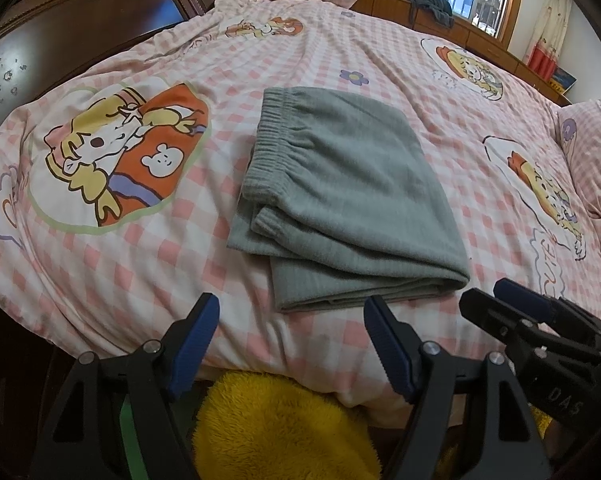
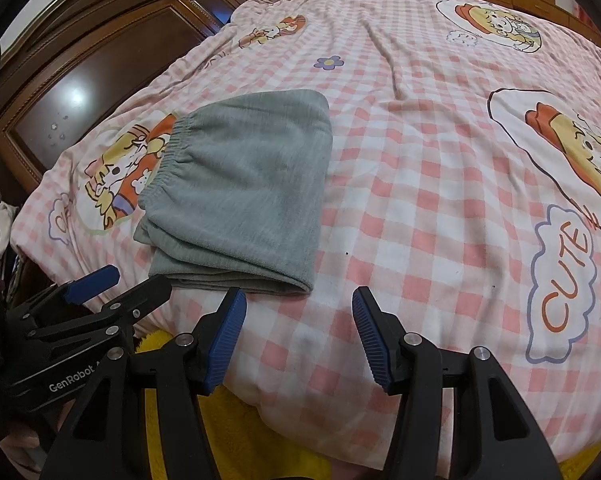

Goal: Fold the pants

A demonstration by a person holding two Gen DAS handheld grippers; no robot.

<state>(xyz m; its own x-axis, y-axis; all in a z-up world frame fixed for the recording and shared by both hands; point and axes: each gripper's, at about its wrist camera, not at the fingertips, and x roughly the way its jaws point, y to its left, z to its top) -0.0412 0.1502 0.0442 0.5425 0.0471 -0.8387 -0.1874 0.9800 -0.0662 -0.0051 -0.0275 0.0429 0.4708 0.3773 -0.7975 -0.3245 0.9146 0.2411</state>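
Observation:
Grey-green pants [image 1: 340,200] lie folded into a compact stack on the pink checked bed cover [image 1: 140,264], elastic waistband toward the left. They also show in the right wrist view [image 2: 244,192]. My left gripper [image 1: 292,320] is open and empty, hovering just short of the stack's near edge. My right gripper [image 2: 298,312] is open and empty, just right of the stack's near corner. Each gripper appears in the other's view: the right gripper [image 1: 496,300] and the left gripper [image 2: 120,284].
The bed cover [image 2: 420,200] carries cartoon prints. A dark wooden wardrobe [image 2: 100,60] stands to the left. A wooden headboard shelf [image 1: 440,16] with a window lies at the far side. Yellow fluffy fabric [image 1: 280,432] sits below the bed's near edge.

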